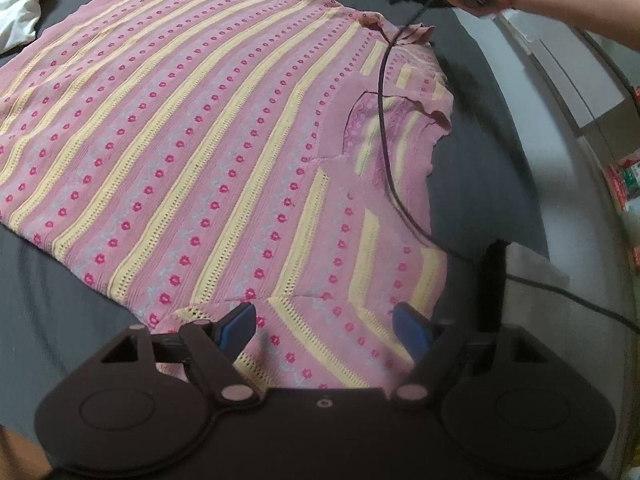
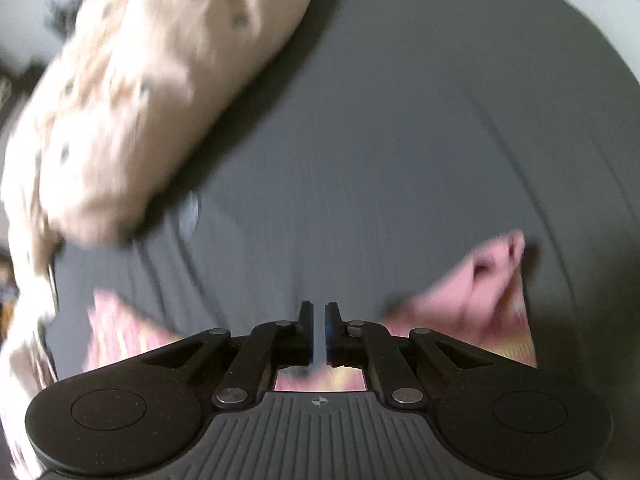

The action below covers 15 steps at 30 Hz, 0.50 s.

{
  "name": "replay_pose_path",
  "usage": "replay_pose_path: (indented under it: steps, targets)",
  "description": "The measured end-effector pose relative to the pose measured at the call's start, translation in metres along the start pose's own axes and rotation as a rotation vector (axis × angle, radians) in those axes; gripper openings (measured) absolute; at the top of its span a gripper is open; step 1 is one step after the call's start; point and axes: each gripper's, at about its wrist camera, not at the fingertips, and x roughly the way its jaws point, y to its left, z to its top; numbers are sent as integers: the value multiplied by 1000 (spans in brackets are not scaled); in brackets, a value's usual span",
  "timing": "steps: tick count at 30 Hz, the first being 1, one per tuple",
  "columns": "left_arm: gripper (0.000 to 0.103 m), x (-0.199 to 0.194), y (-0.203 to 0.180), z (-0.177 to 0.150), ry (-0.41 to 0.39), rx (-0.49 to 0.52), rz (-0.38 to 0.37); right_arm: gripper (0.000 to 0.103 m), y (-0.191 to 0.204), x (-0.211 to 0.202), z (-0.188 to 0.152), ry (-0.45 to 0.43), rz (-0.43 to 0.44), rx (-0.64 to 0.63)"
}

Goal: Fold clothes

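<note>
The fold looks barely begun: the pink knit top (image 1: 192, 152) lies spread flat across the dark grey bed surface (image 1: 60, 300), reaching toward its far edge, with only the short sleeve (image 1: 400, 120) near the right edge rumpled and partly turned over, so all the main folds seem left to do. The left gripper (image 1: 324, 326) hovers over the near hem with its blue pads wide apart and nothing pinched between them. The right gripper (image 2: 318, 330), blurred in its own view, has its jaws drawn almost together with only a thin slit left and no cloth visibly caught. The top is a soft openwork knit, banded with pale yellow stripes and rows of magenta dots, limp and likely stretchy. A cream spotted garment (image 2: 140, 80) lies bunched toward the far-left corner.
</note>
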Motion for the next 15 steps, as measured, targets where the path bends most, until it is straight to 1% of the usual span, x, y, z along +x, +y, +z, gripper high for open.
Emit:
replay_pose_path:
  steps: [1, 2, 3, 5, 7, 9, 10, 12, 13, 14, 15]
  targets:
    - [75, 0, 0, 0, 0, -4, -1, 29, -1, -3, -10, 29, -21, -29]
    - [75, 0, 1, 0, -1, -7, -2, 60, -3, -6, -21, 47, -34, -42]
    - [75, 0, 2, 1, -1, -7, -2, 70, -6, -8, -31, 64, -45, -54]
    - [75, 0, 3, 1, -2, -5, -3, 71, -10, -8, -46, 76, -36, -70]
    - [75, 0, 5, 1, 1, -2, 1, 70, -12, -7, -55, 68, -25, -96]
    - [75, 0, 7, 0, 6, 0, 6, 70, -14, -2, -58, 51, -8, -73]
    - [75, 0, 8, -1, 10, -1, 9, 65, -16, -1, -60, 46, 0, -55]
    - [75, 0, 9, -2, 18, 1, 12, 53, -21, 3, -61, 40, -10, -28]
    - [75, -1, 9, -3, 22, 2, 12, 39, -24, 5, -62, 38, -16, -15]
    - [75, -1, 9, -3, 25, 5, 12, 34, -27, 7, -62, 36, -20, -3]
    - [75, -2, 9, -3, 25, 8, 11, 31, -29, 8, -62, 35, -17, 7]
